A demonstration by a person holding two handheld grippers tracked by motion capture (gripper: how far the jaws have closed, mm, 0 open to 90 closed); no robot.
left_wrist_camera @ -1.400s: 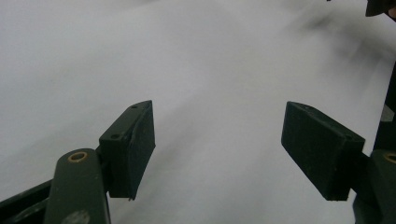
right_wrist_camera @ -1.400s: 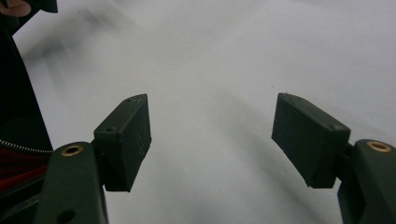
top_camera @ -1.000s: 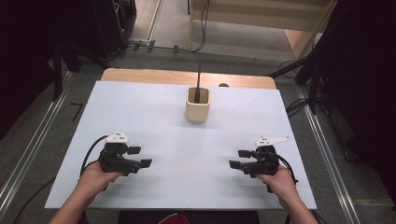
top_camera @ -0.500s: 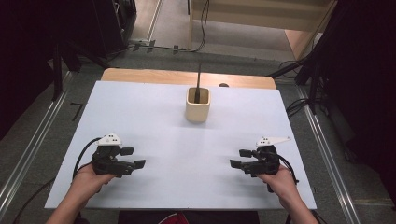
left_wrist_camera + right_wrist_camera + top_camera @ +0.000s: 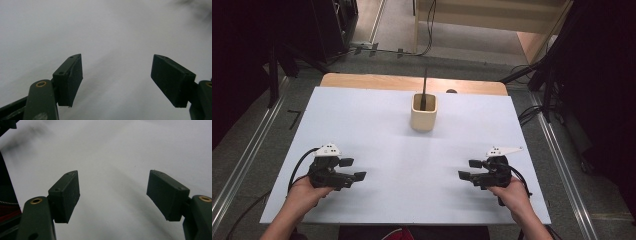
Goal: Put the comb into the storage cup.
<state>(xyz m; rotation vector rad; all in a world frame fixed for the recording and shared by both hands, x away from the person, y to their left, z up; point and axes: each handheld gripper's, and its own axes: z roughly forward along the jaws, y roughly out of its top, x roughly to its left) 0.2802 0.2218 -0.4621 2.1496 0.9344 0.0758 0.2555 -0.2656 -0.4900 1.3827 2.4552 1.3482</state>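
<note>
White tabletop: stick upright in cup; both grippers' jaws open.

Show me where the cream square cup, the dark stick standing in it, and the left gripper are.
cream square cup (image 5: 423, 120), high view, front wall.
dark stick (image 5: 425, 85), high view, upper shaft.
left gripper (image 5: 353, 169), high view, between fingertips.

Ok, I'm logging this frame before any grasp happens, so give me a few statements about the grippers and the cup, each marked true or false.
1. The left gripper is open with nothing between its jaws. True.
2. The right gripper is shut on the cup. False: it is open, well apart from the cup.
3. A dark stick stands in the cup. True.
4. The cup lies tipped over on the white table. False: it stands upright.
5. Both grippers sit at the near side of the table. True.
</note>
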